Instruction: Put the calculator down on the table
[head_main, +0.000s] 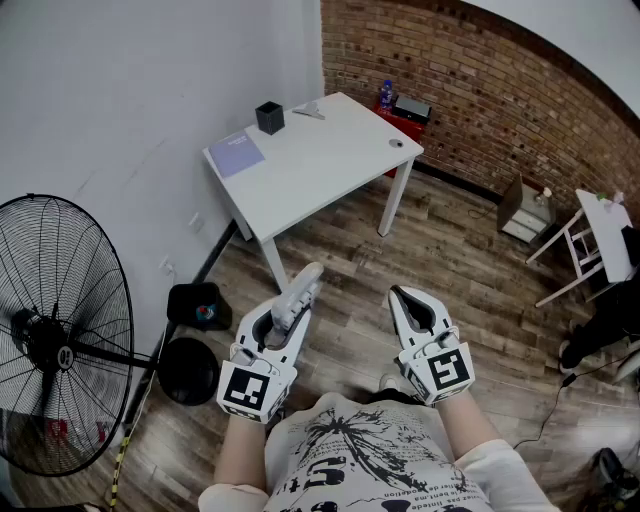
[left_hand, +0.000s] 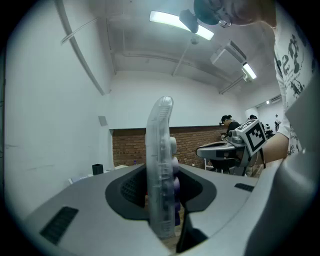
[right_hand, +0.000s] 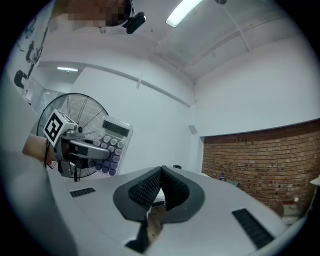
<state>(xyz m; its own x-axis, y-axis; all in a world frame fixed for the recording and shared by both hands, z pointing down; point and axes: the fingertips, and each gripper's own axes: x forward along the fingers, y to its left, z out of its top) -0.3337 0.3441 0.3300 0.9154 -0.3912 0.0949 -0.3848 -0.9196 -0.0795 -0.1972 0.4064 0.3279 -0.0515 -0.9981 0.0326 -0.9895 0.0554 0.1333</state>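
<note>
Between the fingers of the left gripper (left_hand: 160, 202), well short of the white rectangular tabletop (head_main: 330, 165), the pale plastic calculator with grey and purple keys (left_hand: 161, 160) stands on edge, clamped only near its lower end with most of its length rising free. That tall overhang, I judge, could let it pivot or slide out during the carry and drop onto the wood-plank floor (head_main: 440, 250). Lowered edge-first, it might topple when freed, or land on the black square cup (head_main: 268, 117) or the purple sheet (head_main: 238, 153). The right gripper (right_hand: 161, 186) has its fingers pressed together on nothing, so it offers no backup.
</note>
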